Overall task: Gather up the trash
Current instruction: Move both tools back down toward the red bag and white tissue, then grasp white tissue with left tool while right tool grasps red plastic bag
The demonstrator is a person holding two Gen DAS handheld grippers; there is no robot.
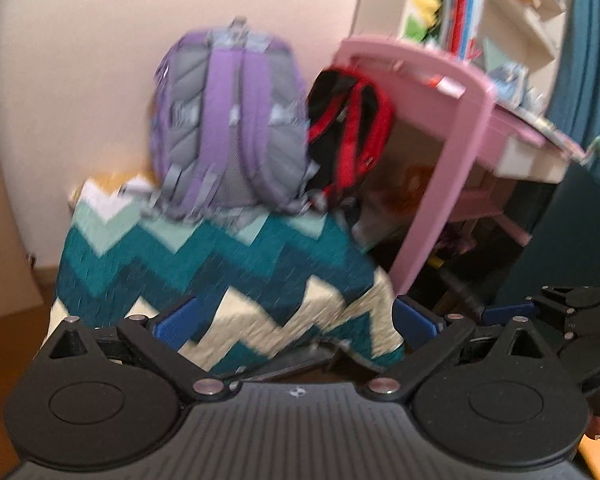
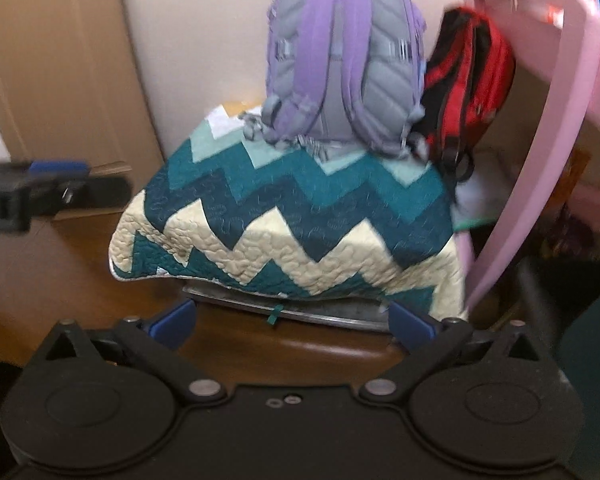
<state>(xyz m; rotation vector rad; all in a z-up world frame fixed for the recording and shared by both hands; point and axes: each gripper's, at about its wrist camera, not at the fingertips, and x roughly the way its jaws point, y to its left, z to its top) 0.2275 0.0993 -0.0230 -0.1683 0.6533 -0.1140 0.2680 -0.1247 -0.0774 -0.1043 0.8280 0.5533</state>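
No piece of trash stands out clearly in either blurred view. My left gripper (image 1: 296,320) is open, its blue pads wide apart with nothing between them, and it hovers in front of a teal-and-cream zigzag quilt (image 1: 220,264). My right gripper (image 2: 294,322) is also open and empty, just short of the quilt's (image 2: 292,216) lower edge. Each gripper shows in the other's view: the right gripper (image 1: 512,312) at the right edge, the left gripper (image 2: 80,180) at the left edge. A white patch (image 2: 224,120) lies at the quilt's far corner; I cannot tell whether it is paper or fabric.
A purple-and-grey backpack (image 2: 340,60) stands on the quilt against the wall, with a red-and-black backpack (image 2: 472,80) beside it. A pink desk (image 1: 460,152) is at the right, below a bookshelf (image 1: 460,12). A metal edge (image 2: 300,312) shows under the quilt, above brown wooden floor (image 2: 60,280). A door (image 2: 60,60) is on the left.
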